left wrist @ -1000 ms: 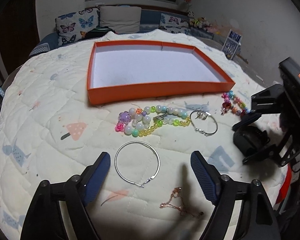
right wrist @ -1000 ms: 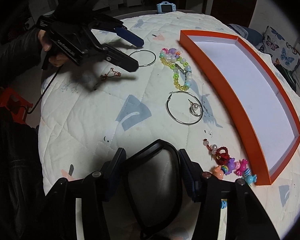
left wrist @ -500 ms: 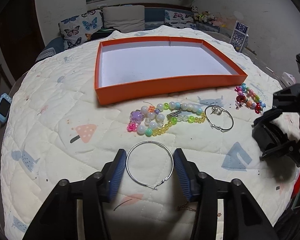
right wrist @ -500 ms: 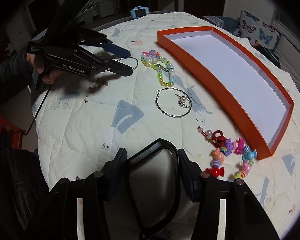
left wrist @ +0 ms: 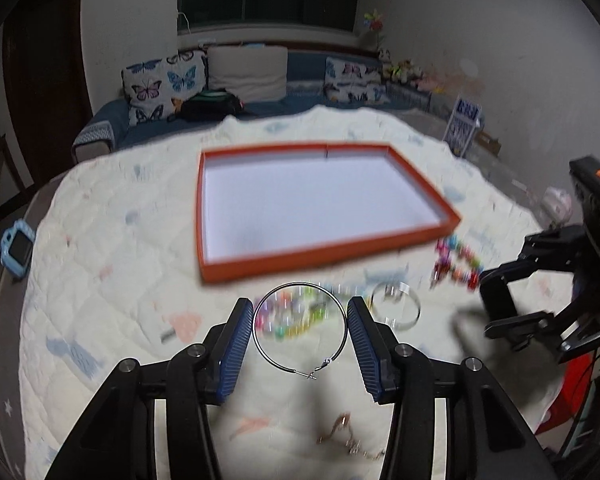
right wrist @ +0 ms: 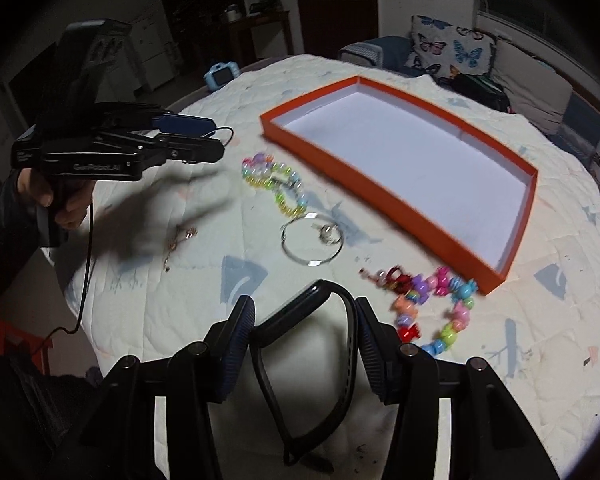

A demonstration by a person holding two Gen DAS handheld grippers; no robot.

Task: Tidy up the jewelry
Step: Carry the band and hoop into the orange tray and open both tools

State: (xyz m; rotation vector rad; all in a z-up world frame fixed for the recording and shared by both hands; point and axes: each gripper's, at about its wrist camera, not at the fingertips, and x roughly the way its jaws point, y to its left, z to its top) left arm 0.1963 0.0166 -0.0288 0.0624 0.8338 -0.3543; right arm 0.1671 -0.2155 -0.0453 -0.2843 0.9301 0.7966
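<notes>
Hoop earring (left wrist: 300, 330), thin and silver, sits pinched between the blue pads of the left gripper (left wrist: 300, 338), its clasp end hanging toward the camera. In the right wrist view this gripper (right wrist: 204, 148) hangs clear above the quilt (right wrist: 148, 280) and throws a dark shadow on it. Its jaws have just been closing, with the hoop between them, and the pads now press on both sides of the ring.

Black band (right wrist: 312, 344), a loop of dark strap, is clamped the same way in the right gripper (right wrist: 306, 334), one pad on each side.

On the quilt below the hoop lies a string of pastel beads (right wrist: 274, 184), blurred in the left view. Just beside it rests a second silver hoop (right wrist: 312, 240) with a small ring (right wrist: 329, 235) inside its circle. A thin rose-coloured chain (right wrist: 178, 240) lies near the left gripper's shadow. A bracelet of bright candy-shaped beads (right wrist: 428, 312) sits close to the near corner of the orange tray (right wrist: 400, 216), whose white floor holds no jewelry.

A hand (right wrist: 66, 204) in a dark sleeve grips the left tool's handle. A small blue toy camera (right wrist: 220, 76) sits at the quilt's far edge.
</notes>
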